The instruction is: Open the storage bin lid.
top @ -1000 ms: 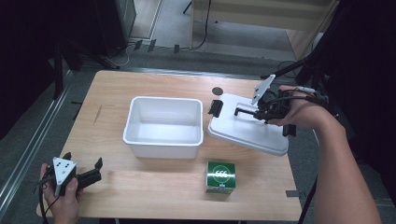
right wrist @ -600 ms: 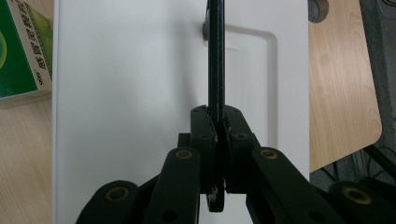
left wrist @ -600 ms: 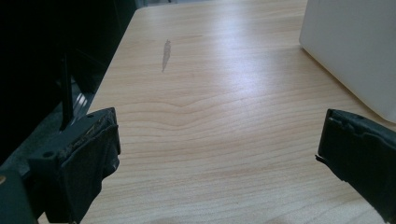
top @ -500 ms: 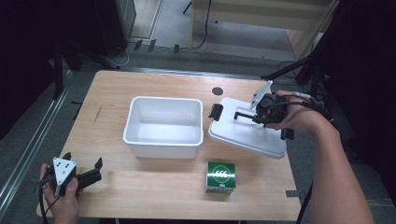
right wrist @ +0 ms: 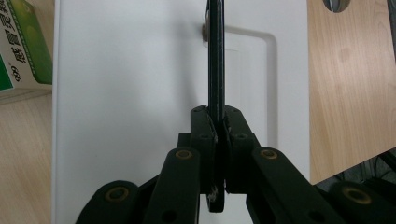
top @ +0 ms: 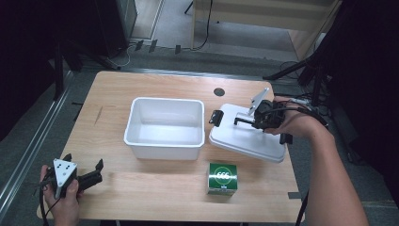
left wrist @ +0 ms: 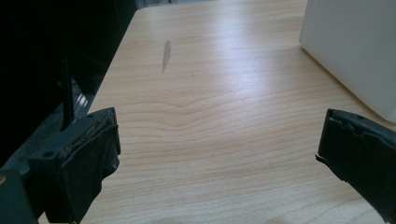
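High view: your tabletop (top: 141,197) is a light wooden slab with a small round hole (top: 219,92) near its far edge. The biggest thing on it is the white bin (top: 164,128), sitting in the middle, open side up, with nothing inside it. Just to the bin's right lies the white lid (top: 244,139), a flat rounded rectangle with a black handle on top and a black clip (top: 216,117) at the end nearest the bin. The lid's right part reaches close to the right edge of the tabletop. In the right gripper view, the lid (right wrist: 130,93) shows a shallow rectangular recess under the thin black handle (right wrist: 215,56), which stands edge-on between your jaws.

Your right gripper (top: 244,118) is pressed together on that handle, pinching it from both sides. Your left gripper (top: 87,176) rests near the front left corner, its jaws spread wide with only bare wood between them; the left gripper view shows the bin wall (left wrist: 355,51) off to one side.

The small green box (top: 222,178) stands in front of the lid, near the front edge. Open room lies left of the bin and along the far side.
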